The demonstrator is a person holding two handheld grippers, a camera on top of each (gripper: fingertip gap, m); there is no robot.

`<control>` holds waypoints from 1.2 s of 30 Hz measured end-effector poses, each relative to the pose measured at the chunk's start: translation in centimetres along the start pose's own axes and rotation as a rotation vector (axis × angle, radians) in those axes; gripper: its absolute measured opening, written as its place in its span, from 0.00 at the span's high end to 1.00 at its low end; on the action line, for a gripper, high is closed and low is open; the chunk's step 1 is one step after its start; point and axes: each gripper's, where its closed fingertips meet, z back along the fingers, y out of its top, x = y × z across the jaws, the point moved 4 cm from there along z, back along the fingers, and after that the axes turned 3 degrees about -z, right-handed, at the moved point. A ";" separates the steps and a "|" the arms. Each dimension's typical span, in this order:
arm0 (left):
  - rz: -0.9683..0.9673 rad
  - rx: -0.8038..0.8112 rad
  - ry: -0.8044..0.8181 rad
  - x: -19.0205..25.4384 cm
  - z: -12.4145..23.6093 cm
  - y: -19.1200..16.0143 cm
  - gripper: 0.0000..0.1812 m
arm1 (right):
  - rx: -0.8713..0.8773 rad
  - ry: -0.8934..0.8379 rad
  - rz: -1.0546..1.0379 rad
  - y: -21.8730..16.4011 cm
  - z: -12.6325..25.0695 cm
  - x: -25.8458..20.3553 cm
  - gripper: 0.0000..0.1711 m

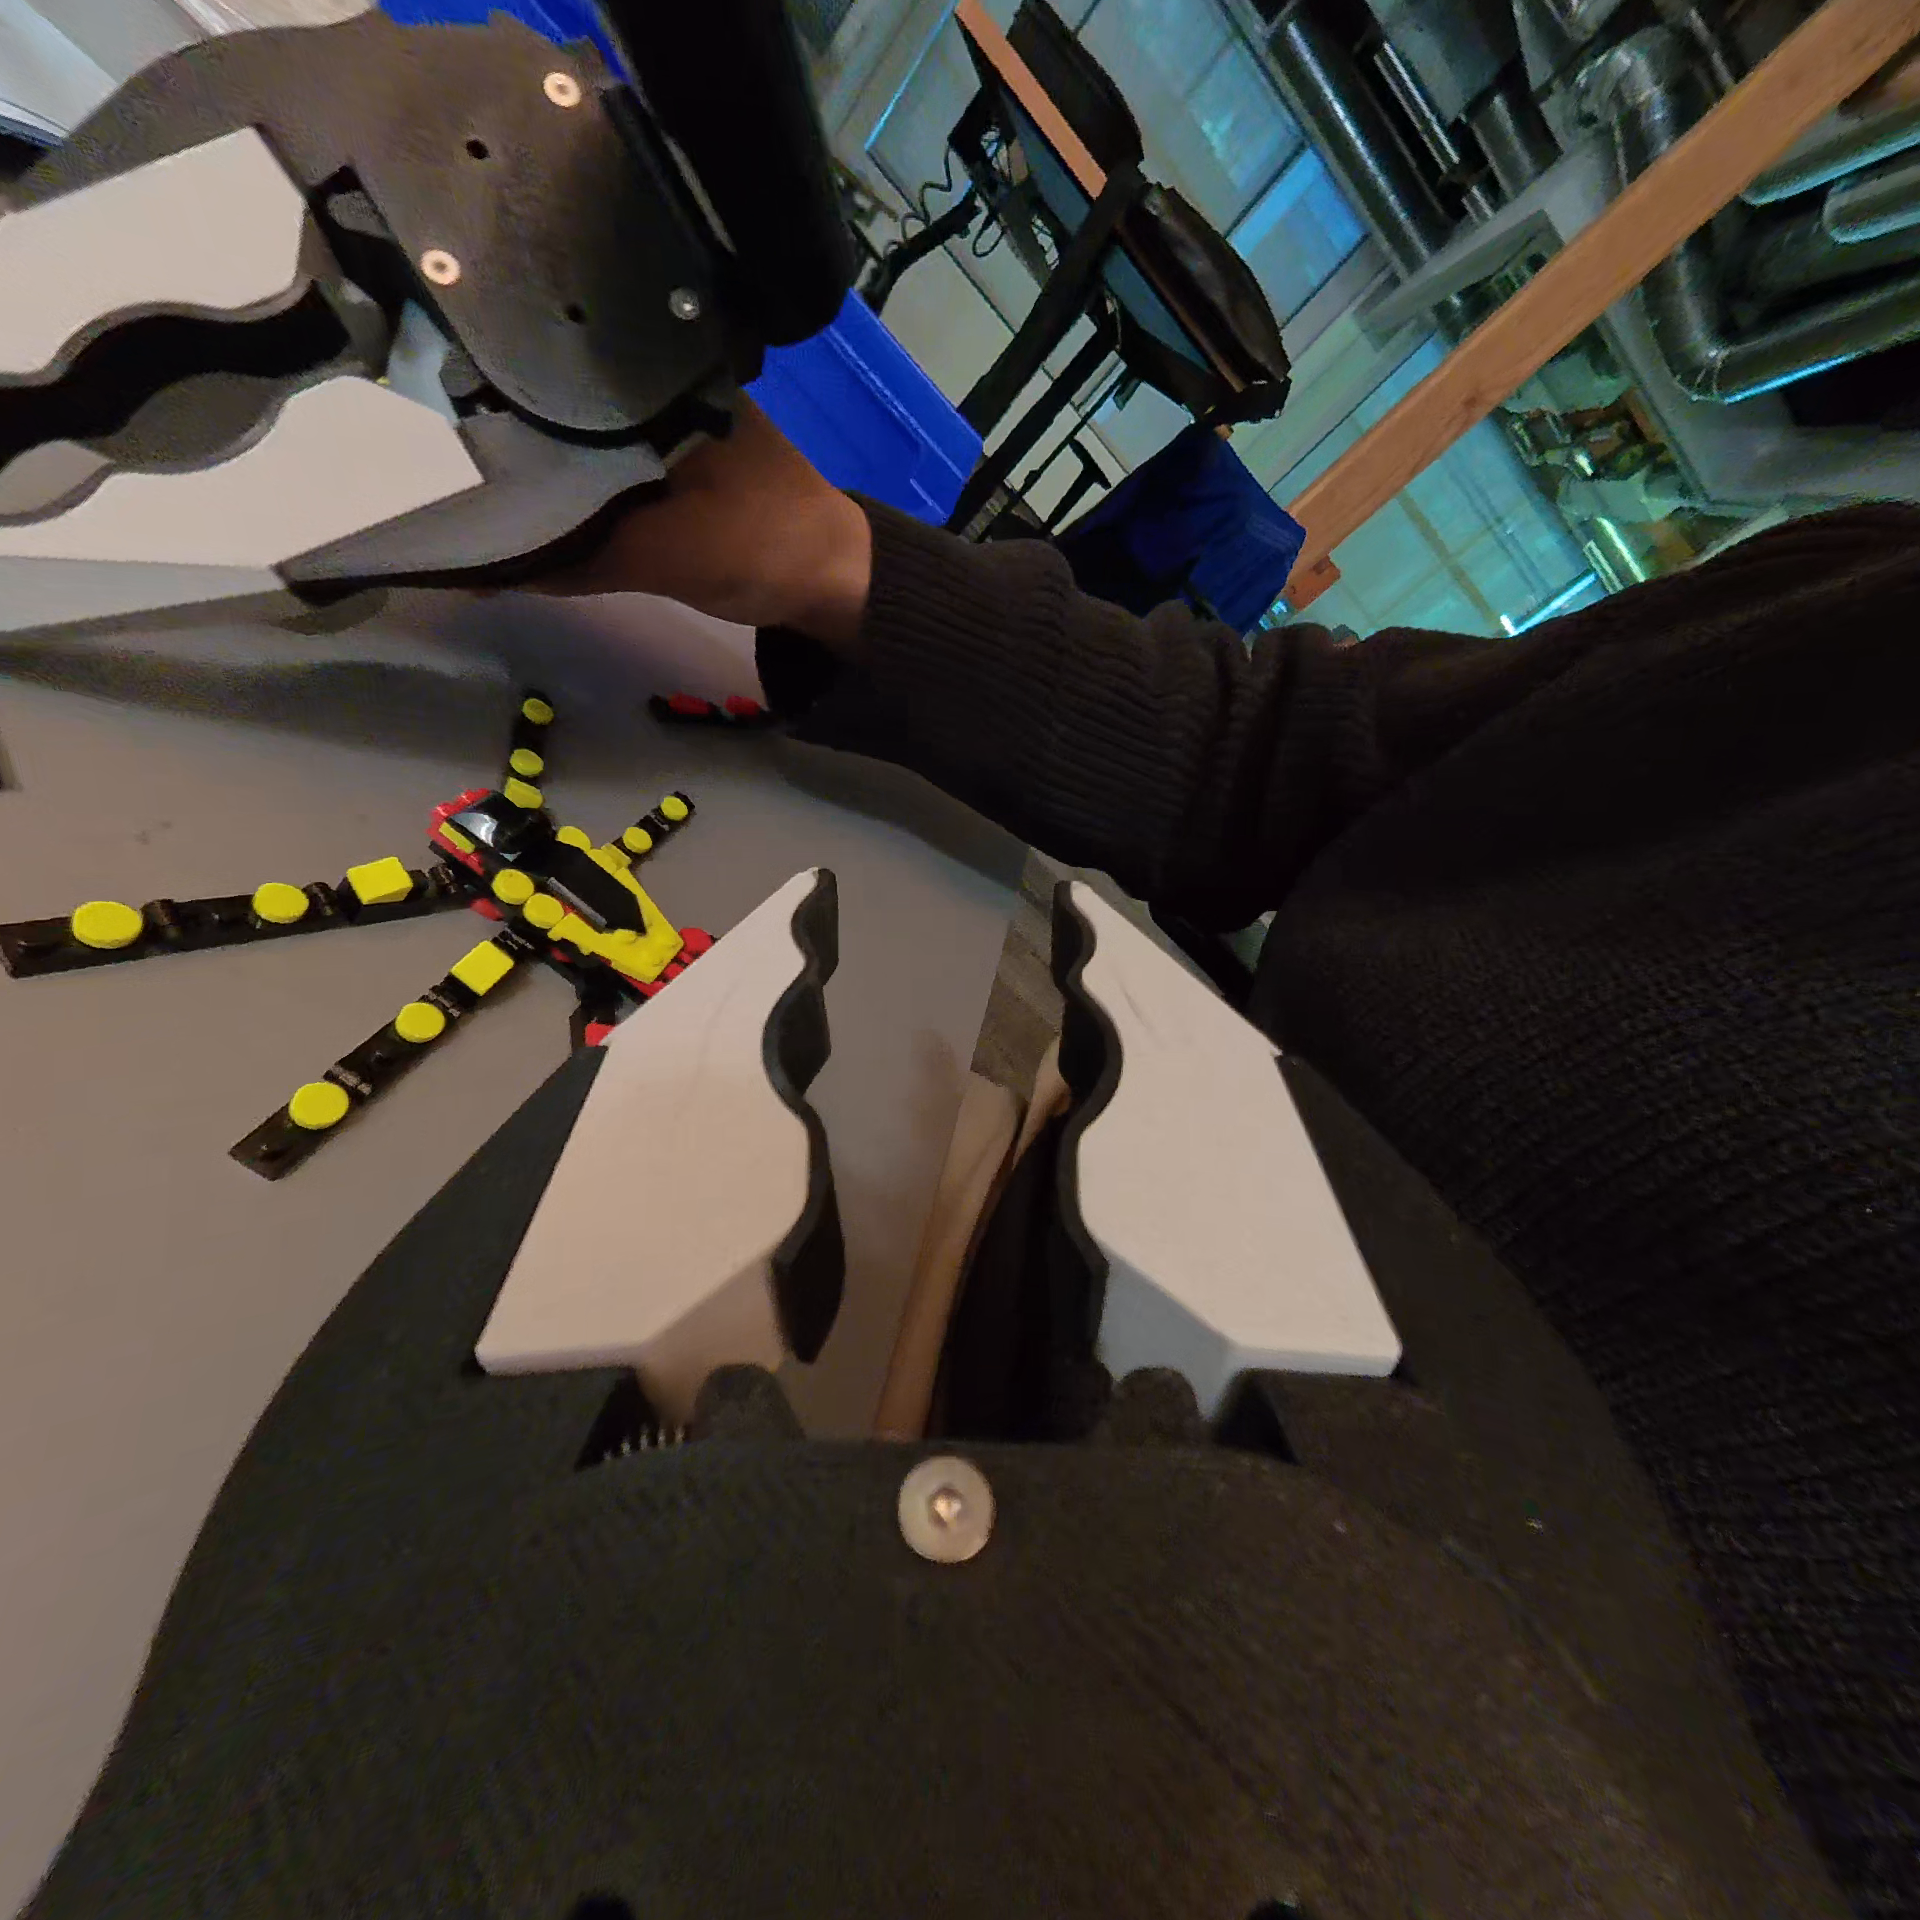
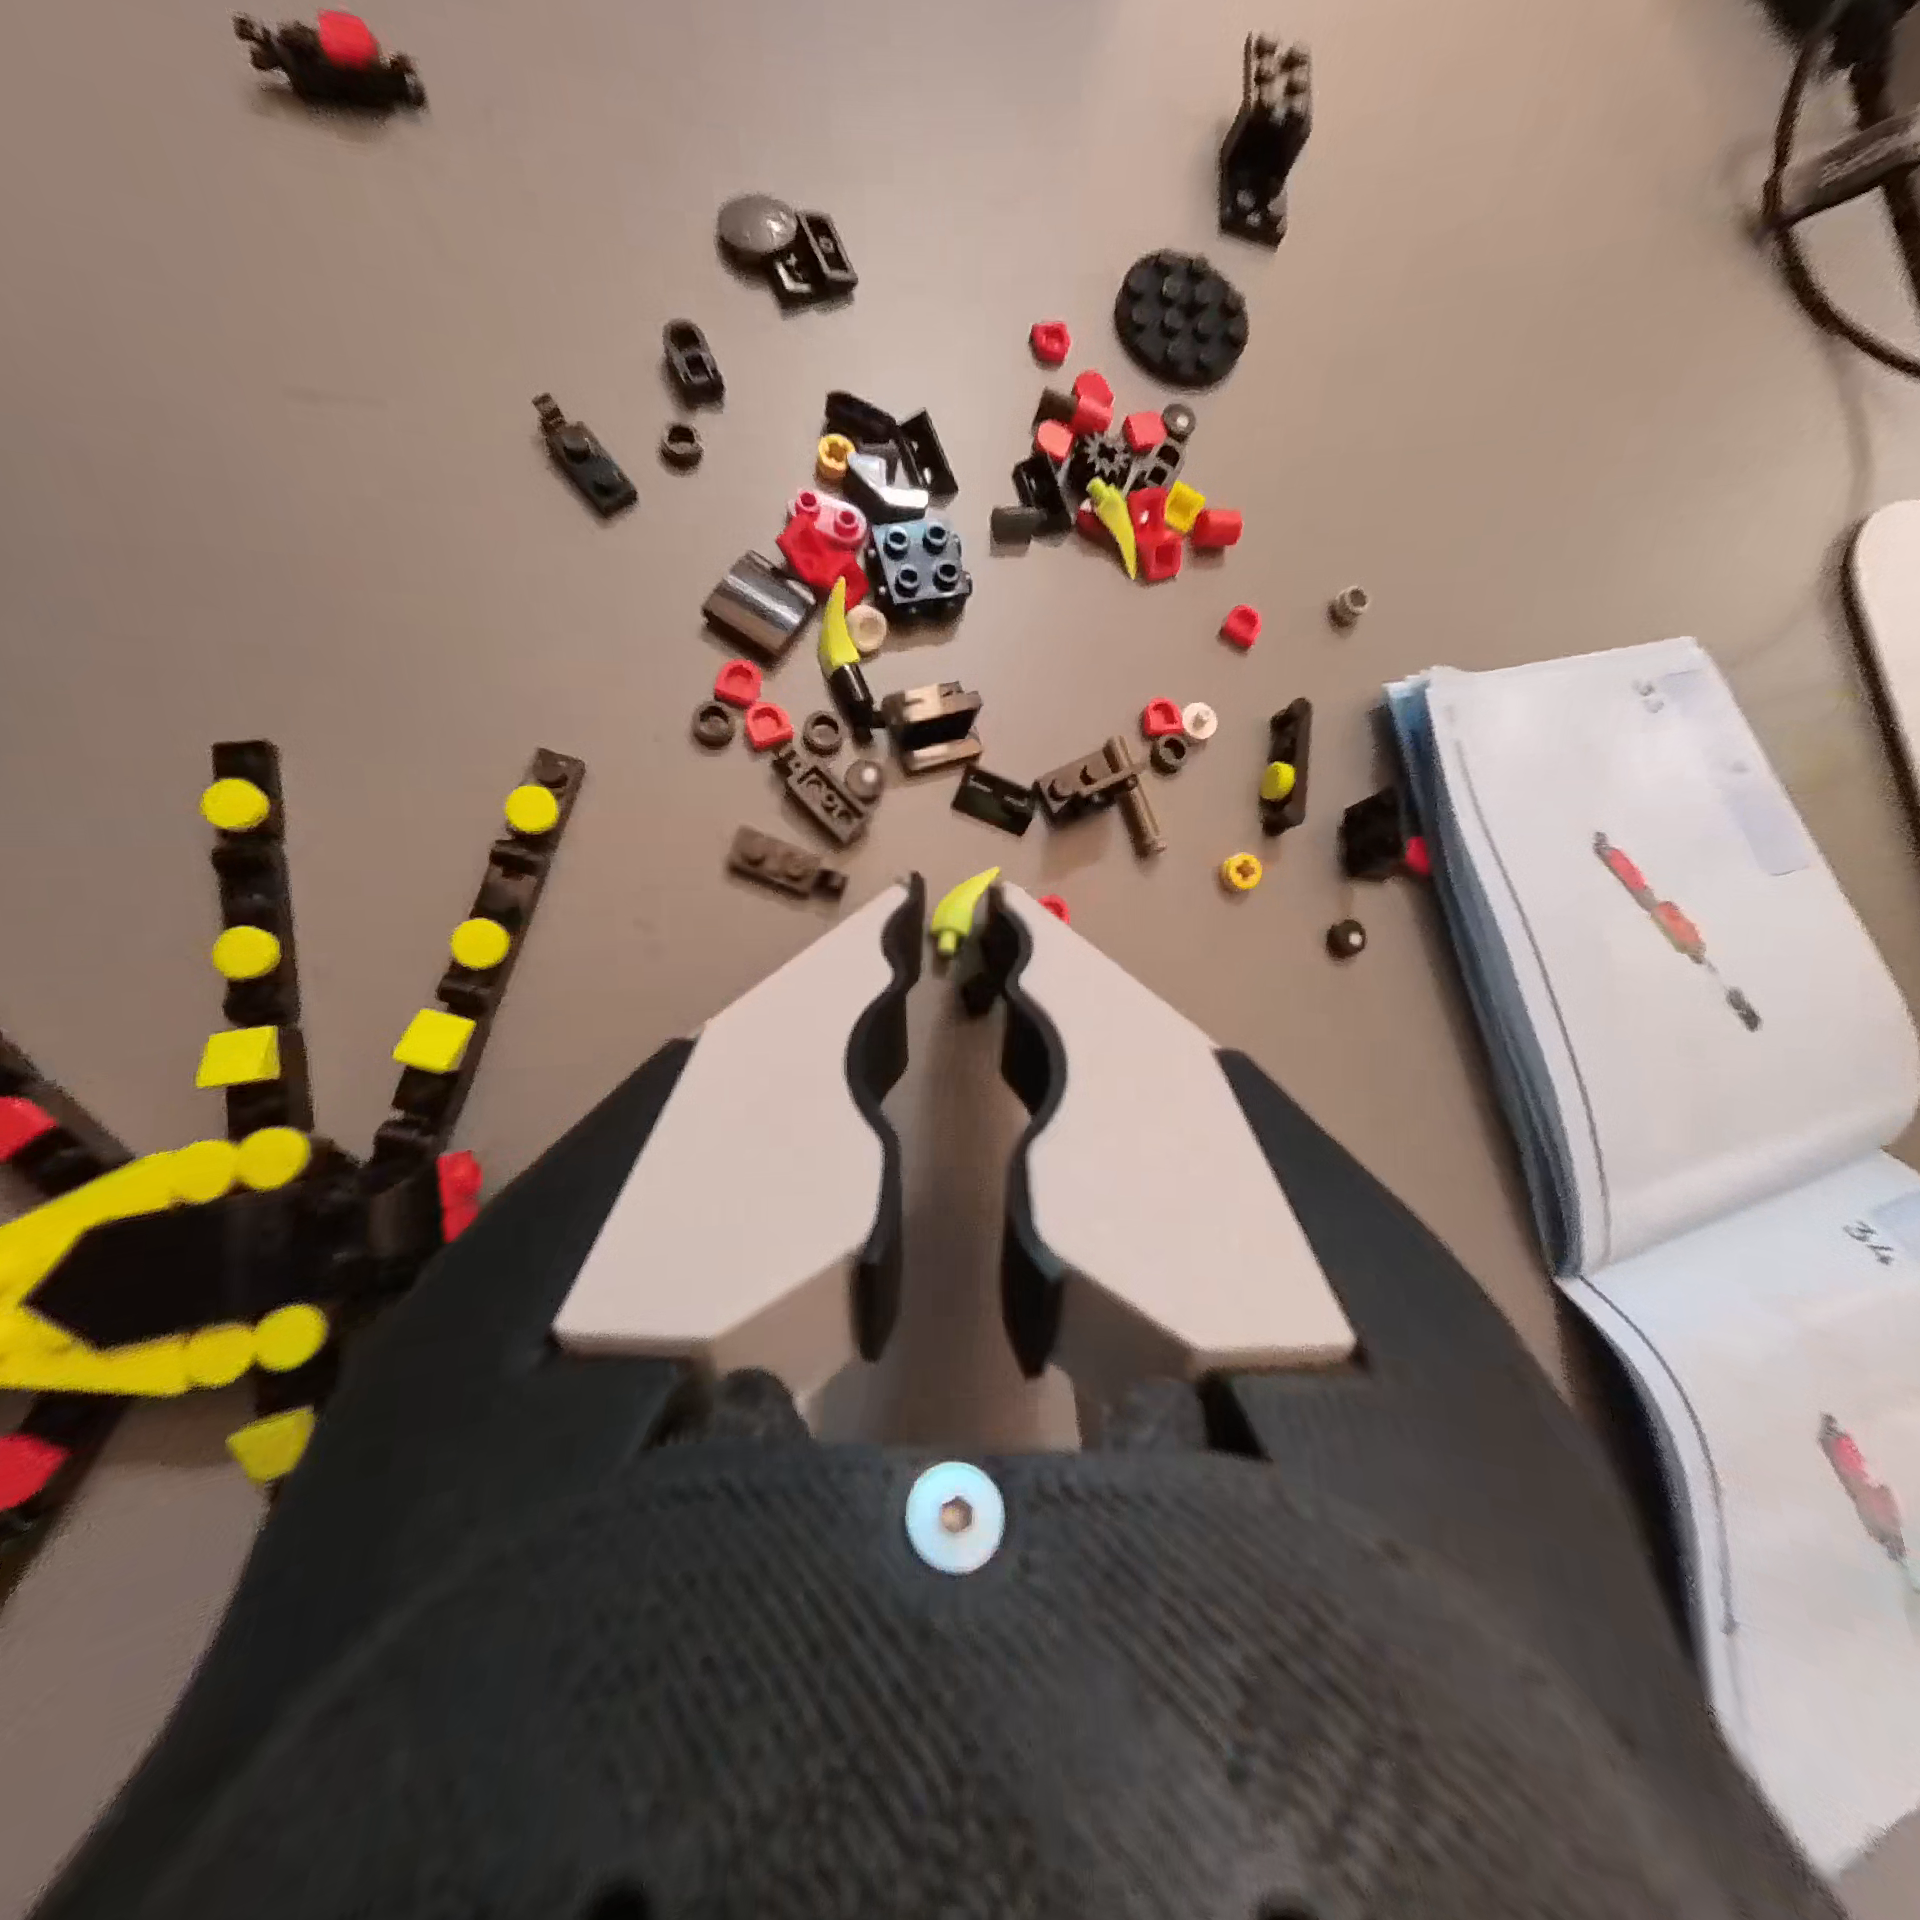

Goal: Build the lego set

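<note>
The lego model (image 1: 540, 894), a black body with yellow and red parts and long black legs with yellow studs, lies on the grey table (image 1: 156, 1299). It also shows at the lower left of the right wrist view (image 2: 208, 1247). My right gripper (image 2: 958, 891) is shut on a small yellow-green claw piece (image 2: 961, 904), held above the table near a scatter of loose black, red and yellow pieces (image 2: 883, 540). My left gripper (image 1: 945, 894) is open and empty, right of the model, over the table's edge. The right gripper's fingers (image 1: 135, 239) show at the upper left.
An open instruction booklet (image 2: 1662, 1039) lies to the right of the loose pieces. A round black plate (image 2: 1179, 317) and a small red and black sub-assembly (image 2: 332, 52) lie farther off. Cables (image 2: 1829, 208) sit at the far right. A person's dark sleeve (image 1: 1143, 727) crosses the left wrist view. Some 20 centimeters of space lies between my two pairs of fingers.
</note>
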 end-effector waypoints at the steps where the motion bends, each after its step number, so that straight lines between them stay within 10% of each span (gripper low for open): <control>1: 0.008 0.003 -0.005 0.0 0.0 0.0 0.79 | 0.008 0.014 -0.013 0.1 -0.1 0.0 0.97; 15: 0.027 0.017 0.000 -0.3 0.0 0.2 0.79 | 0.174 0.067 -0.142 2.0 3.3 -0.3 1.00; 23: -0.010 0.209 0.124 -1.5 2.2 2.6 0.92 | 0.604 0.447 -0.579 5.6 11.0 -6.4 1.00; 36: -0.129 0.196 0.064 0.4 1.8 2.6 0.96 | 0.618 0.692 -0.838 3.6 11.8 -11.0 1.00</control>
